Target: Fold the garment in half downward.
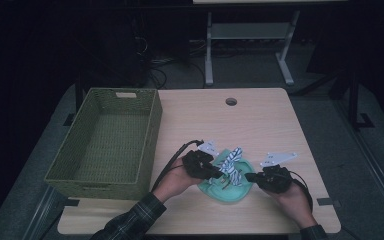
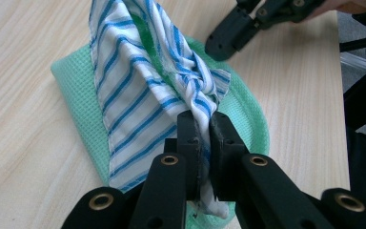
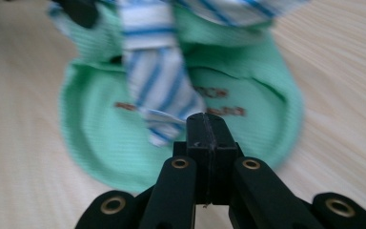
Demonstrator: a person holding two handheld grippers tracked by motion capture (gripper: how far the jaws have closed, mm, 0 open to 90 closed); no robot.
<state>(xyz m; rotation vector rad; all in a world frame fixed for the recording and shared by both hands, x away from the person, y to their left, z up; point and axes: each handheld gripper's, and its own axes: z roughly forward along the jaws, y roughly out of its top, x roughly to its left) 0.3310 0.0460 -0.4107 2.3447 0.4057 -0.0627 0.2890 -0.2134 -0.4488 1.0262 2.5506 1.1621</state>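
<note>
Near the front edge of the wooden surface (image 1: 260,120), between 2 hands: a green waffle-weave cloth (image 1: 215,189) lying flat, with a white cloth with blue stripes (image 1: 231,162) bunched on top of it. Left hand-held gripper (image 1: 219,173) clamped on a gathered fold of the striped cloth, seen in the left gripper view as both black jaws pinching the fabric (image 2: 143,100) just above the green cloth (image 2: 74,90), with a scrap of white hanging below the pads. Striped fabric pulled up into a peak from the pinch, its far end raised off the green layer. Right hand-held gripper (image 1: 248,177) with jaws pressed together on nothing, tips at the right rim of the green cloth (image 3: 90,143), just beside the drooping end of the striped cloth (image 3: 159,90); touching the green cloth or not, impossible to tell. Reddish lettering on the green cloth, too blurred to read. Left of the hands, well apart from the cloths: 1 olive woven basket (image 1: 152,125) standing on the surface.
</note>
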